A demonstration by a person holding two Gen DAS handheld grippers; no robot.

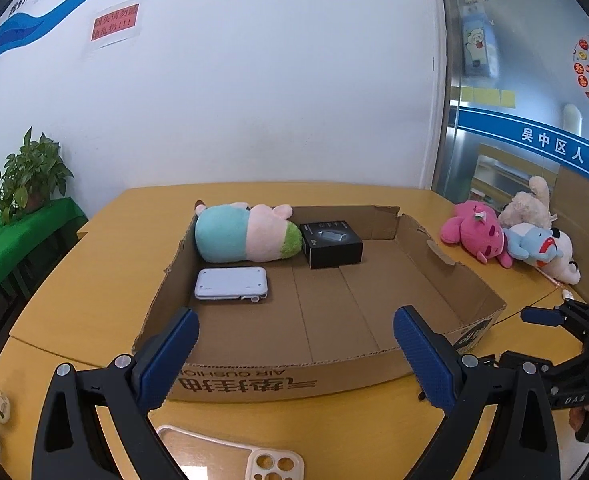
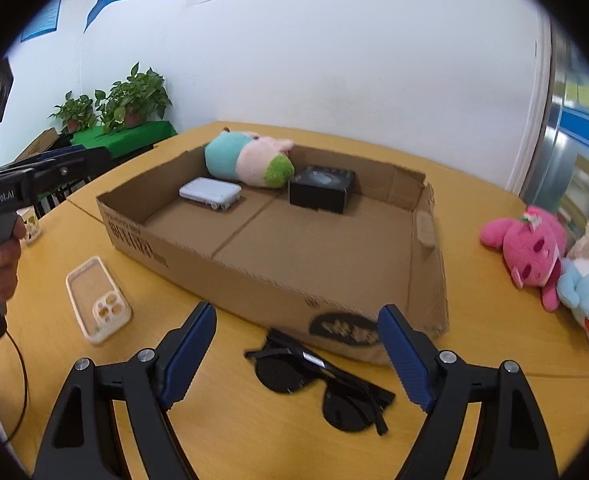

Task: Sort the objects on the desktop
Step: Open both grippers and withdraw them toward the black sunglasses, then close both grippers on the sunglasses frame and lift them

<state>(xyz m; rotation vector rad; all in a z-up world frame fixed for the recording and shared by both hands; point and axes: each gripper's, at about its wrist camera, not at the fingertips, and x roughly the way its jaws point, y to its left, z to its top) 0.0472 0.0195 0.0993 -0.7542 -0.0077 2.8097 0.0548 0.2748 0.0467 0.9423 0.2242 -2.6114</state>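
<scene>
Both grippers, left (image 1: 294, 344) and right (image 2: 296, 344), gape wide and empty.
Your right one hangs over sunglasses (image 2: 318, 384) on the bench (image 2: 254, 432), beside the cardboard box (image 2: 278, 296).

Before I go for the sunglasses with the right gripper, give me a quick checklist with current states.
1. Right gripper open: ok, fingers spread wide.
2. Right gripper empty: ok.
3. Sunglasses between the fingers: ok, lying on the table in front of the box.
4. Sunglasses folded or open: cannot tell, blurred.
5. Room in the box: ok; plush, white device and black box sit at the far end.
6. Left gripper out of the way: ok, open and off to the left.
</scene>
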